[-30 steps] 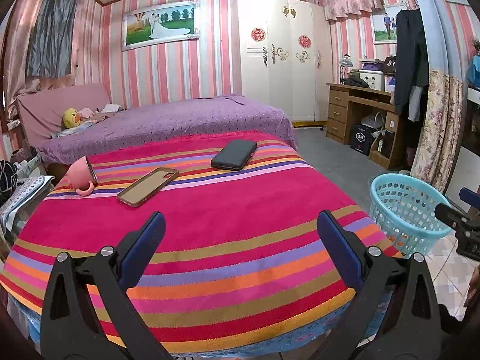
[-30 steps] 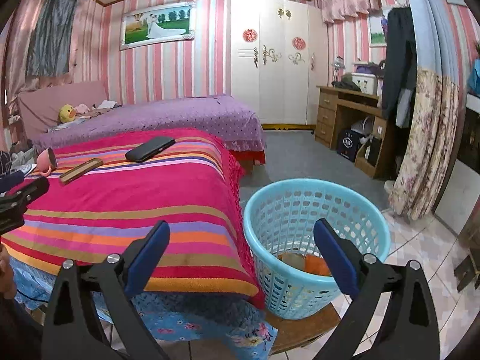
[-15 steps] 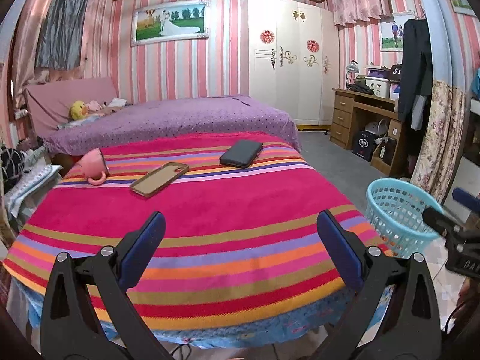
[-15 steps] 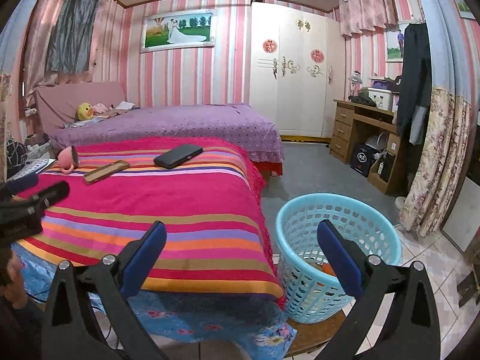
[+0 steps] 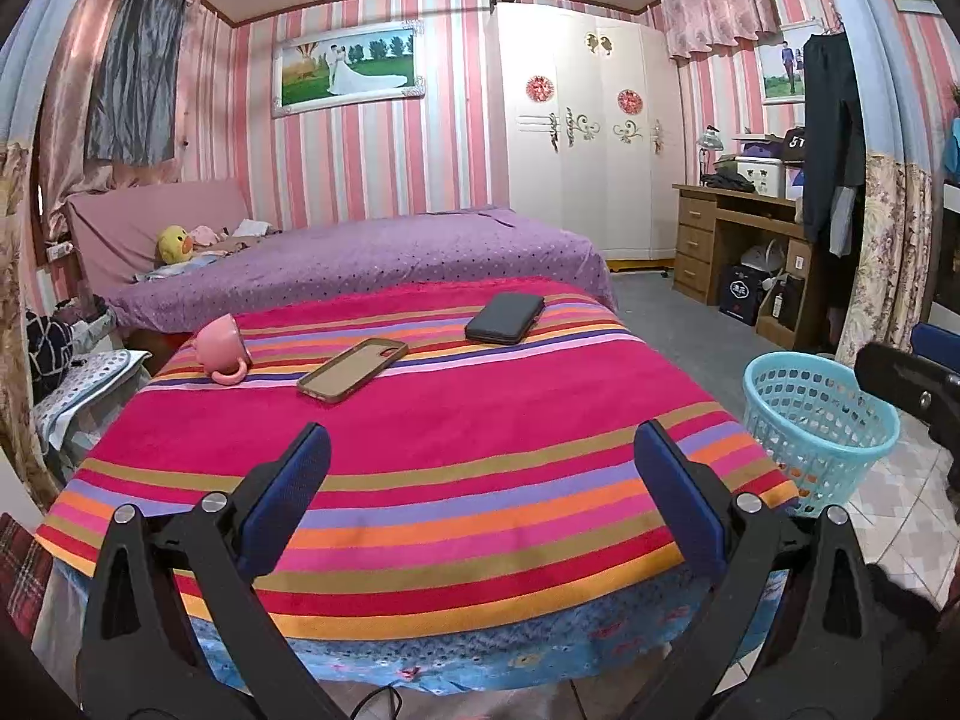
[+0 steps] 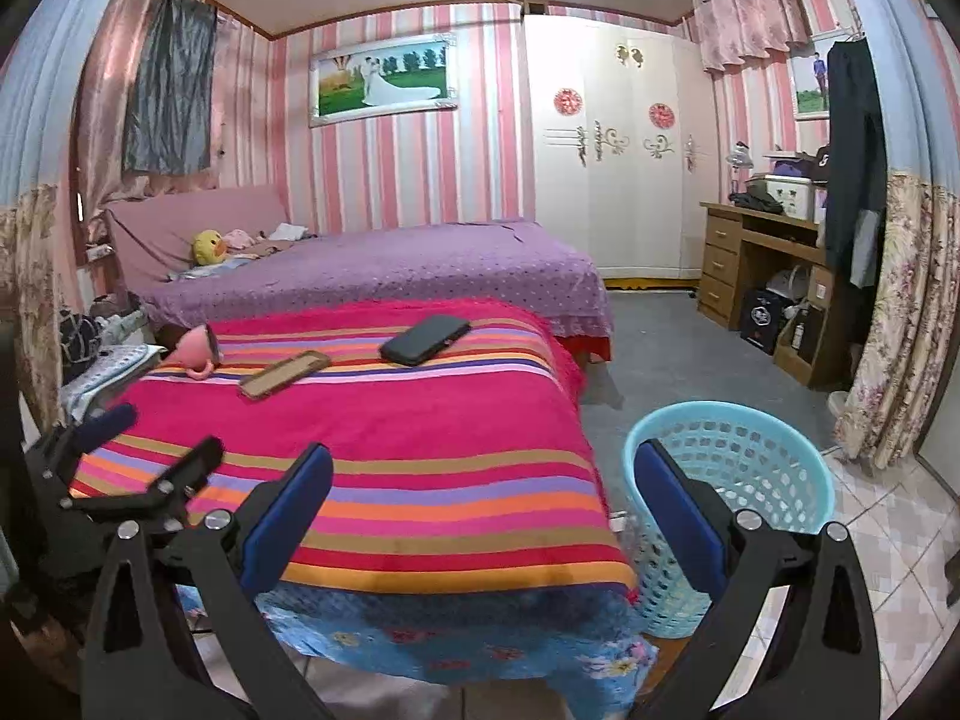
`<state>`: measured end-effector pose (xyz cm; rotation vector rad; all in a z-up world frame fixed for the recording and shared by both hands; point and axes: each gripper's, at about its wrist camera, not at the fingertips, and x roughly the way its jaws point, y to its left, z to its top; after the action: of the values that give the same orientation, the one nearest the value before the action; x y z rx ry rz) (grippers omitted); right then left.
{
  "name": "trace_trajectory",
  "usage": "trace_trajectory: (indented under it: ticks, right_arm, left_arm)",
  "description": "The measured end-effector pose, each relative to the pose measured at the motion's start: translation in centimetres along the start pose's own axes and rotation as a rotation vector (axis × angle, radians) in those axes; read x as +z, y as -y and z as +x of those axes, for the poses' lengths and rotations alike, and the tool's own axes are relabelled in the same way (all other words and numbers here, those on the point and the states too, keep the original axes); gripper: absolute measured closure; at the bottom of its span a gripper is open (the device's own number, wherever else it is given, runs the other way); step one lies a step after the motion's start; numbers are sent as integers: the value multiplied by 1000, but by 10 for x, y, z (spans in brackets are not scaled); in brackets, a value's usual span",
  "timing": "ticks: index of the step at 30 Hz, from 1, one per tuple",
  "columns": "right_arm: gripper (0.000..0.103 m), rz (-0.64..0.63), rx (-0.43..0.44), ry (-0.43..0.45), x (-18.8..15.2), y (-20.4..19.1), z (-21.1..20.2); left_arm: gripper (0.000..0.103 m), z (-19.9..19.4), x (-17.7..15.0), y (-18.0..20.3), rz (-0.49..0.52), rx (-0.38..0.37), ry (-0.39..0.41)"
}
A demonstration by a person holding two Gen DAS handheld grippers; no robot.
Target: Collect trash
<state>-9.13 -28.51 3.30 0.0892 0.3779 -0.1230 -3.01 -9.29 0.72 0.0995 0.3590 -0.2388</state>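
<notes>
Left wrist view puts the blue basket at about three o'clock, on the floor just beside the striped tabletop; orange scraps show through its lattice near the bottom. In the right wrist view I see the basket at four o'clock, partly behind my right hand-held gripper, but its inside is too blurred to read. I judge that collected trash sits in there, and I find no loose trash on the cloth.

What lies on the tabletop is a pink mug on its side at ten o'clock, a tan phone case nearer the middle, and a dark wallet-like case at twelve o'clock. None looks like rubbish to me, so I would leave them.

My left hand-held gripper is spread wide and carries nothing; the right one is equally wide and empty, hanging over the near edge of the tabletop.

To do this step well, I would sweep both cameras slowly across the cloth and the floor around the basket before reaching, keep the jaws wide, and commit only to something clearly crumpled or torn.
</notes>
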Motion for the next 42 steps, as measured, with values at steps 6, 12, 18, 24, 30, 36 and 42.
trace_trajectory:
  ticks: [6,12,18,24,30,36,42]
  right_arm:
    - [5,-20,-28,-3,-23,-5,1]
    - [5,-31,-23,-5,-28,-6,3]
    - [5,-40,-8,-9,-29,-11,7]
    - [5,-62,-4,1,-29,-18,9]
    - [5,-74,-3,8,-27,-21,9]
    - [5,-78,-2,18,-26,-21,8]
    - [5,-81,-2,21,-25,-24,9]
  left_arm:
    - [5,-5,-7,-12,-19,29,7]
    - [5,-2,-10,-20,-19,56,-1]
    - [5,-1,-11,-22,-20,59,-8]
    - [5,0,-11,-20,-18,57,-8]
    - [5,0,-11,-17,-16,56,-9]
    - [5,0,-11,-16,-17,60,2]
    - [5,-1,-12,-15,-9,62,10]
